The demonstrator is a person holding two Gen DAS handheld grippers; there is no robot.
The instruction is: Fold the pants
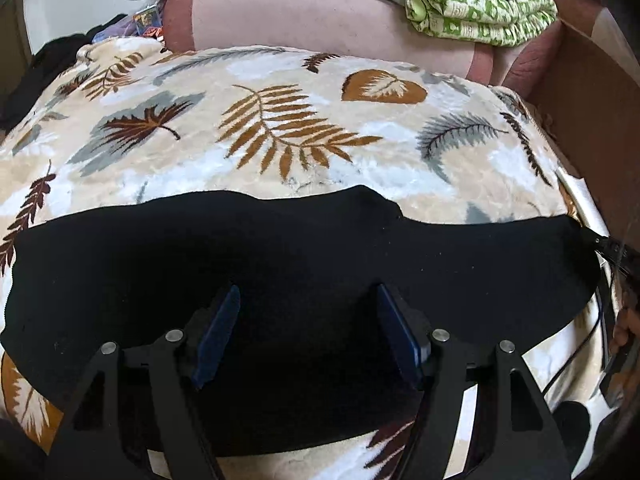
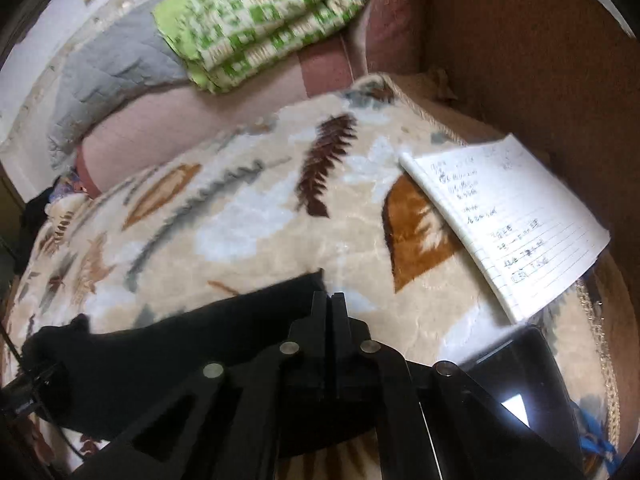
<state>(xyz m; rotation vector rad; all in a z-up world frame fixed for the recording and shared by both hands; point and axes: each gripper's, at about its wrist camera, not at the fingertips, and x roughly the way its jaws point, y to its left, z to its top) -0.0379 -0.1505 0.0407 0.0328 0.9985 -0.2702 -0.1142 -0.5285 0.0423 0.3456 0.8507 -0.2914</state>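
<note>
- The black pants (image 1: 280, 264) lie flat on the leaf blanket (image 1: 256, 128), long way running from 9 o'clock to 3 o'clock.
- One pair of pants, one notebook (image 2: 508, 220) at 2 o'clock on the blanket, one green quilt (image 1: 480, 4) at 1 o'clock.
- The left claw (image 1: 308, 320) is wide open over the pants, holding nothing.
- The right claw (image 2: 331, 308) is shut tight at the pants' edge; I cannot tell if it pinches cloth.
</note>
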